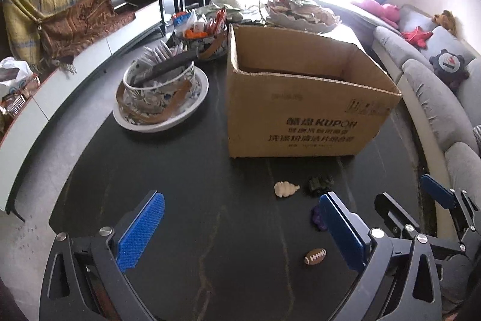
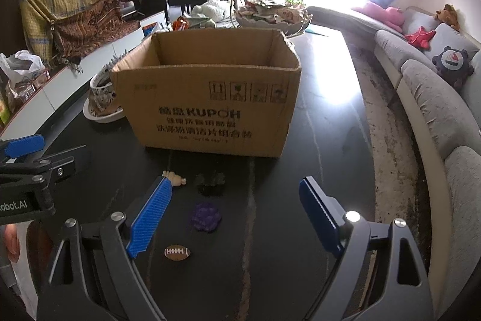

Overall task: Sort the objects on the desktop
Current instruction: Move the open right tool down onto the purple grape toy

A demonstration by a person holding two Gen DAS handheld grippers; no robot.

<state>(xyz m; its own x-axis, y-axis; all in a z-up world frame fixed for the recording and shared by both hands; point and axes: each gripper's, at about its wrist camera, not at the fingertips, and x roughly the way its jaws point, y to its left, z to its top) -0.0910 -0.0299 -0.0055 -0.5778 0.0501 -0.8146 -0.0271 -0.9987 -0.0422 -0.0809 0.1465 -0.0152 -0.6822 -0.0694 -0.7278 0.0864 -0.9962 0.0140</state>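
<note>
An open cardboard box [image 1: 300, 98] [image 2: 210, 98] stands on the dark table [image 1: 195, 170] [image 2: 324, 140]. Several small toys lie in front of it: a cream figure [image 1: 285, 188] [image 2: 176, 179], a dark green toy car [image 1: 320, 184] [image 2: 210, 184], a purple lump [image 2: 206, 215] [image 1: 317, 218] and a tiny brown football [image 1: 314, 256] [image 2: 177, 252]. My left gripper [image 1: 240, 209] is open above bare table, left of the toys. My right gripper [image 2: 234, 200] is open, with the purple lump and the football lying between its blue fingers, below them.
A patterned bowl on a white plate [image 1: 162, 92] [image 2: 102, 101] stands left of the box, a second full bowl [image 1: 201, 38] behind it. A tiered stand with wrappers [image 1: 297, 14] [image 2: 270, 14] is at the back. A grey sofa [image 1: 436, 86] [image 2: 436, 98] runs along the right.
</note>
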